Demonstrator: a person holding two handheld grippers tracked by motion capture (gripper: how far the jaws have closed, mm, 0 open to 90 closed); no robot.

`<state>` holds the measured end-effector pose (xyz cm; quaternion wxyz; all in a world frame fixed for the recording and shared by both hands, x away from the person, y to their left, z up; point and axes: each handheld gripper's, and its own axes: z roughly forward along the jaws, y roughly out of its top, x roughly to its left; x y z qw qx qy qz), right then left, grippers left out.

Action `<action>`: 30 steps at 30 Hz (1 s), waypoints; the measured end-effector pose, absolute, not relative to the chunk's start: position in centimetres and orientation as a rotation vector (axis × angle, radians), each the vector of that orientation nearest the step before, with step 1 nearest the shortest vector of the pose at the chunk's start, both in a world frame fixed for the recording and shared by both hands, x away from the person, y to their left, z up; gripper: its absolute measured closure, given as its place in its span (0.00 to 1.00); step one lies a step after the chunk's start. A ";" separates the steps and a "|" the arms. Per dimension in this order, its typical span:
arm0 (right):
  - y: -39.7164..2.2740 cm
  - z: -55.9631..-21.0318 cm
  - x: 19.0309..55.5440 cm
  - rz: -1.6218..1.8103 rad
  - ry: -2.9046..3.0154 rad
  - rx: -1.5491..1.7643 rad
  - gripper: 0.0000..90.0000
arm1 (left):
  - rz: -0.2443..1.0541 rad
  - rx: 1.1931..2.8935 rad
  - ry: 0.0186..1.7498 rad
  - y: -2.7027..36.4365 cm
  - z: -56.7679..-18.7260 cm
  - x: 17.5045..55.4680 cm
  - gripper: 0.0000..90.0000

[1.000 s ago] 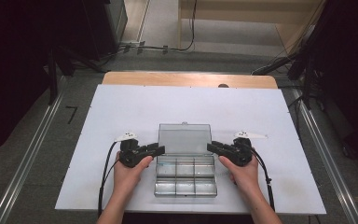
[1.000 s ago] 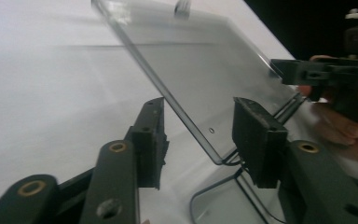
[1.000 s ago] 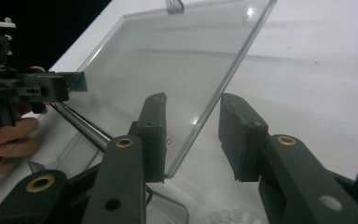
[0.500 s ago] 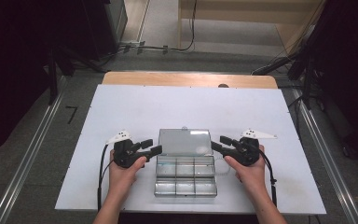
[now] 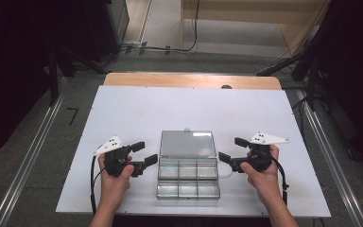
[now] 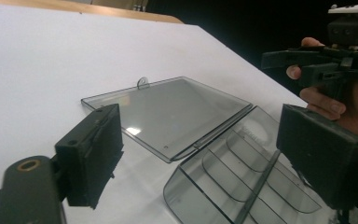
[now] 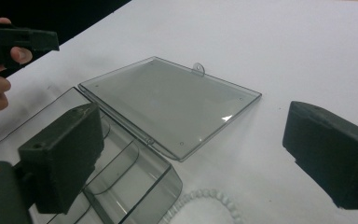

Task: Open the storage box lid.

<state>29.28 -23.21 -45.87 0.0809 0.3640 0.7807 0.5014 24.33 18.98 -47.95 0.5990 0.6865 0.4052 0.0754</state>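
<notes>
A clear compartment box (image 5: 188, 177) sits near the white worktop's (image 5: 123, 109) front edge, lid (image 5: 188, 144) laid flat open behind it. The left gripper (image 5: 144, 152) and right gripper (image 5: 229, 149) flank it, jaws spread wide, holding nothing.

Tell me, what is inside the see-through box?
The open box has six compartments, and they look empty. The left gripper's jaw hides part of one corner.

clear grey box (image 5: 188, 176), white table (image 5: 123, 113), black claws.
</notes>
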 end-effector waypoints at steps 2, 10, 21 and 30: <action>-23.4 -45.8 29.1 1.497 2.341 1.078 0.00 | 0.162 1.593 0.910 19.1 -47.8 24.1 0.08; -24.3 -45.6 28.8 1.460 2.342 1.052 0.00 | 0.191 1.644 0.854 19.3 -47.4 23.4 0.00; -25.5 -45.7 28.6 1.403 2.355 1.033 0.00 | 0.215 1.672 0.824 20.7 -47.2 22.3 0.00; -26.1 -46.0 28.6 1.363 2.383 1.015 0.00 | 0.243 1.686 0.829 21.8 -47.4 21.4 0.00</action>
